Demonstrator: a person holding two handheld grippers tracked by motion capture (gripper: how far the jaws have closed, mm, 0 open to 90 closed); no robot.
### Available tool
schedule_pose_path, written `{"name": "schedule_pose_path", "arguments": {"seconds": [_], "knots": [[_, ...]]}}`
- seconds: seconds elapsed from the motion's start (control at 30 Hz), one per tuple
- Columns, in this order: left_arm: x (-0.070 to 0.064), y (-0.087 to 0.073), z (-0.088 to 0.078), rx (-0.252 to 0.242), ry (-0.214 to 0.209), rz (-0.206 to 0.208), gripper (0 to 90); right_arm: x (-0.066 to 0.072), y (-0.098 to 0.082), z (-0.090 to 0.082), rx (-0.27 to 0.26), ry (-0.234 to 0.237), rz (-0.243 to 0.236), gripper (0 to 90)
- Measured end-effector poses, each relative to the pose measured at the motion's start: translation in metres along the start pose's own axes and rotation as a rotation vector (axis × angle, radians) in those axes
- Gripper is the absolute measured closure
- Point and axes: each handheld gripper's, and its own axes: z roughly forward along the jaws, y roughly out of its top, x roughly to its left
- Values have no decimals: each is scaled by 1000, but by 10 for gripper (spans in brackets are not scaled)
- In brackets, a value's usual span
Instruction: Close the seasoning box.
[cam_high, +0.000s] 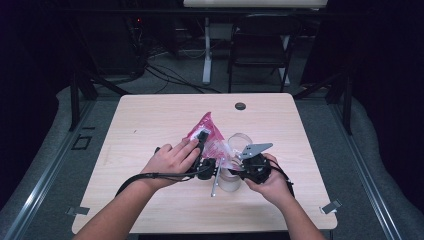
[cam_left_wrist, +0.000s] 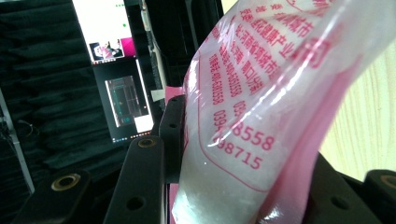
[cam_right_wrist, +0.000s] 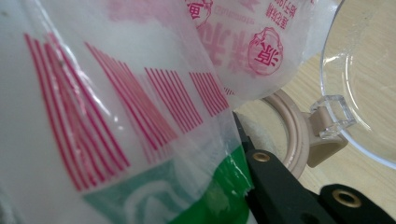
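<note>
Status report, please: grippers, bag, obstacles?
Left gripper shut on pink bag. Right gripper holds the bag's other end. Clear jar with open lid close beside.

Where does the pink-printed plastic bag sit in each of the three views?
High view: the plastic bag lies mid-table between both hands.
Left gripper view: it runs from top right down to bottom centre, between the black fingers.
Right gripper view: it covers the left and top.
Shared landmark: the light wooden table.

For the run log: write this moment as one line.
left tool: shut on pink printed bag | right tool: gripping bag | clear jar: open, beside bag
</note>
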Motion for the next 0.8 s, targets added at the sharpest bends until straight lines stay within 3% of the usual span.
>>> {"name": "schedule_pose_path", "arguments": {"seconds": [0.57, 0.8], "knots": [[-7, -6, 2, 5, -15, -43, 655, 1, 0, 1, -4, -14, -5, 900], [-8, -7, 2, 7, -20, -36, 653, 1, 0, 1, -6, -16, -5, 900]]}}
